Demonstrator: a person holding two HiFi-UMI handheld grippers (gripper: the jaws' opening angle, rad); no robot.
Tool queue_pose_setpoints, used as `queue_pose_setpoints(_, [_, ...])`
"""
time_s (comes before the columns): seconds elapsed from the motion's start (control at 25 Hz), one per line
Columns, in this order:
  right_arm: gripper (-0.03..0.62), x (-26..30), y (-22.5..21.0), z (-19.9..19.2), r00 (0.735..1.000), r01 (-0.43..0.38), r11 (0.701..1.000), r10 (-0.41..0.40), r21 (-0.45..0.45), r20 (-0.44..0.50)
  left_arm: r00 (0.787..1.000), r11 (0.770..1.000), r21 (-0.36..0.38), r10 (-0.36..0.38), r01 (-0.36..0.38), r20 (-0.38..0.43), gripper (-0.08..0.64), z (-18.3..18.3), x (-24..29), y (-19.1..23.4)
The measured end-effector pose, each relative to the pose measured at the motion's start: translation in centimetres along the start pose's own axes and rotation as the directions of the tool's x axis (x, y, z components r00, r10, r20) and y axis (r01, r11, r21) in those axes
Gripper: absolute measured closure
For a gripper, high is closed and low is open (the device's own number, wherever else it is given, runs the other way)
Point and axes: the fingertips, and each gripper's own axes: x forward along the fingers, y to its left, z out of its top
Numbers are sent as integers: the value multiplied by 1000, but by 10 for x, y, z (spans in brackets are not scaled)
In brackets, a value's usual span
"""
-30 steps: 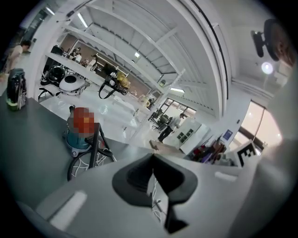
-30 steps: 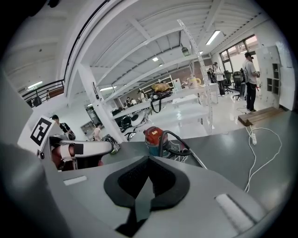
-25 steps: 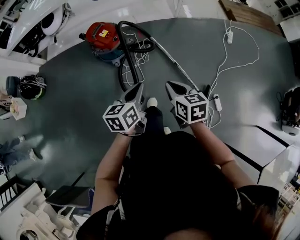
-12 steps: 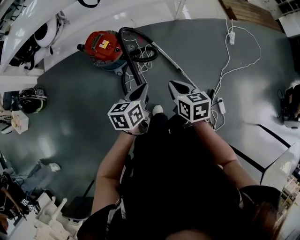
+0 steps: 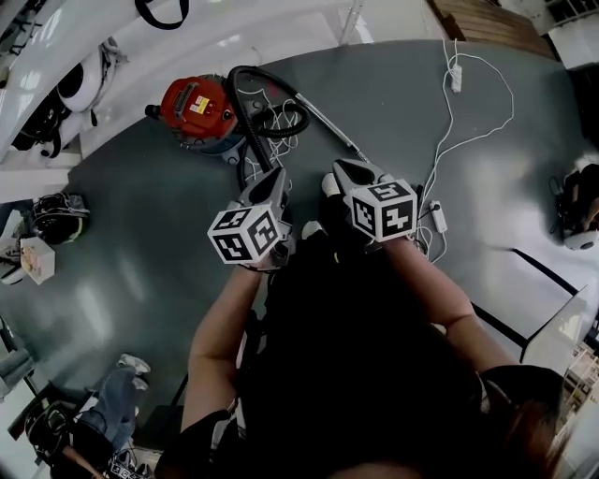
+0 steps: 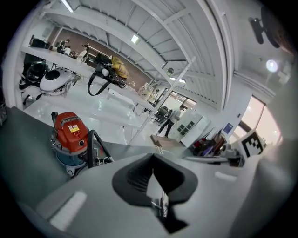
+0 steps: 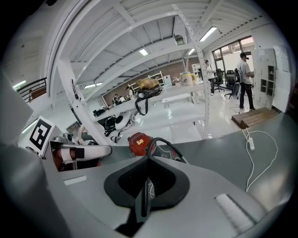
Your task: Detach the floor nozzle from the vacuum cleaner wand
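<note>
A red canister vacuum (image 5: pixel 192 105) stands on the grey floor with its black hose (image 5: pixel 273 110) coiled beside it. Its thin metal wand (image 5: pixel 332 126) runs down and to the right toward my right gripper (image 5: pixel 341 171). The wand's lower end and the floor nozzle are hidden behind that gripper. My left gripper (image 5: pixel 278 178) hovers beside it, just below the hose. Both grippers are shut and hold nothing. The left gripper view shows the vacuum (image 6: pixel 70 135) ahead to the left. In the right gripper view the vacuum (image 7: pixel 139 142) and hose (image 7: pixel 163 143) sit just beyond the jaws.
A white power strip (image 5: pixel 455 77) and its cord (image 5: pixel 468 131) trail over the floor at the right. A white adapter (image 5: pixel 435 215) lies beside my right gripper. White benches line the left edge, a helmet (image 5: pixel 58 208) lies below them, and a wooden pallet (image 5: pixel 487 21) sits far right.
The vacuum, hose and wand now lie closer to both grippers than a second ago, as the person has walked toward them. Both grippers stayed shut.
</note>
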Motion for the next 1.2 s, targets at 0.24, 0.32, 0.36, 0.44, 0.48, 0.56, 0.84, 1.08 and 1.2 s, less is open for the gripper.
queue_pose_setpoints(0.24, [594,20,-29,23,1000,-1,1000,1,26,-9,1000,1000,7,18,-18,-14,549,21,34,3])
queue_pose_setpoints(0.32, [595,30,-42,28,1000,-7,999,7,36,-18,999,1000,9,23,-23,-25,549,25,49,3])
queue_pose_setpoints(0.36, [595,36,-48,32,1000,-11,999,12,39,-23,999,1000,8,29,-29,-31,549,28,57,5])
queue_pose_setpoints(0.44, [594,50,-61,42,999,-20,999,22,43,-35,998,999,6,48,-48,-42,549,36,74,11])
queue_pose_setpoints(0.48, [594,56,-69,46,999,-24,999,26,46,-42,997,998,4,59,-58,-45,549,41,82,13])
queue_pose_setpoints(0.56, [594,67,-83,58,998,-34,998,37,49,-54,996,997,-1,80,-80,-51,549,50,99,16])
queue_pose_setpoints(0.84, [595,101,-134,93,994,-60,997,64,45,-92,992,994,7,105,-105,-71,549,85,170,8])
queue_pose_setpoints(1.08, [594,130,-175,107,988,-78,996,84,45,-131,983,990,46,140,-136,-116,549,100,221,19])
queue_pose_setpoints(1.2, [595,143,-194,114,984,-87,995,94,47,-153,979,988,69,144,-135,-144,549,103,248,20])
